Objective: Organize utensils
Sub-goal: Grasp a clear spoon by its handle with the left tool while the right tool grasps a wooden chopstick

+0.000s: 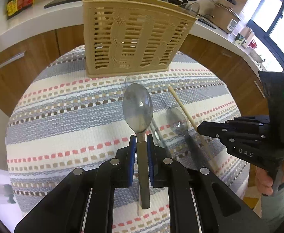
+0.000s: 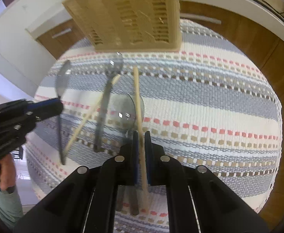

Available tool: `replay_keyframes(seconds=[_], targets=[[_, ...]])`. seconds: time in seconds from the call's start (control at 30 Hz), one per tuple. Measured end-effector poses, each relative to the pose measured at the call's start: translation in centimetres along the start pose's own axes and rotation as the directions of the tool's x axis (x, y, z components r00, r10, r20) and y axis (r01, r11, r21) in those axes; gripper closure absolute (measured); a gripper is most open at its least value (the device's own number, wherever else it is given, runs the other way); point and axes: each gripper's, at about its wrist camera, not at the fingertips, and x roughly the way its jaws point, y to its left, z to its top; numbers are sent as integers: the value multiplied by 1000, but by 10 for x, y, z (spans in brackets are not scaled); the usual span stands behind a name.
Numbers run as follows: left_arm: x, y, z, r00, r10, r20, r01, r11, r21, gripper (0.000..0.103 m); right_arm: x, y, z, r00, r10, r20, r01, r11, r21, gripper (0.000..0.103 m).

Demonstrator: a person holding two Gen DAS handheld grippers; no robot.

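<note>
just open cloth (image 2: 209, 104) right of the chopstick (image 2: 140, 116)

Both views are bright and evenly lit by daylight. In the left wrist view the light enters through the windows (image 1: 274, 21) at the upper right, which are blown out to white. Glare spots sit on the spoon bowl (image 1: 137, 109) and shadows on the striped cloth (image 1: 64, 116) are faint and soft. The right wrist view is softer, with motion blur smearing the beige basket (image 2: 130, 15) and the other gripper (image 2: 50, 106). Fisheye distortion bends the counter edge (image 1: 35, 25) into arcs, and dark vignetting fills the corners.
</note>
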Motion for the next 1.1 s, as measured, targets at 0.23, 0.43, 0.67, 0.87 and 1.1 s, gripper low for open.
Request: replay_keyframes(seconds=[0.23,0.43,0.67,0.87,1.1], targets=[[-3,16,-4,1000,-18,6,18,1000,-11,94,-11,-4,2,998,39,52,-40,999,22,96],[-16,23,-8,1000,-25,18,24,1000,16,93,-9,-9,12,1000,-3,-1,3,1000,-2,95],[-19,27,-9,998,-53,32,53,999,-3,93,0,-6,0,999,29,-46,-31,999,-39,95],[-33,26,-12,995,-81,64,81,997,12,93,-31,-17,-2,992,76,105,-75,997,-9,79],[-35,25,-13,994,-86,73,85,996,16,93,-5,-7,-1,1000,-12,-7,12,999,-37,79]])
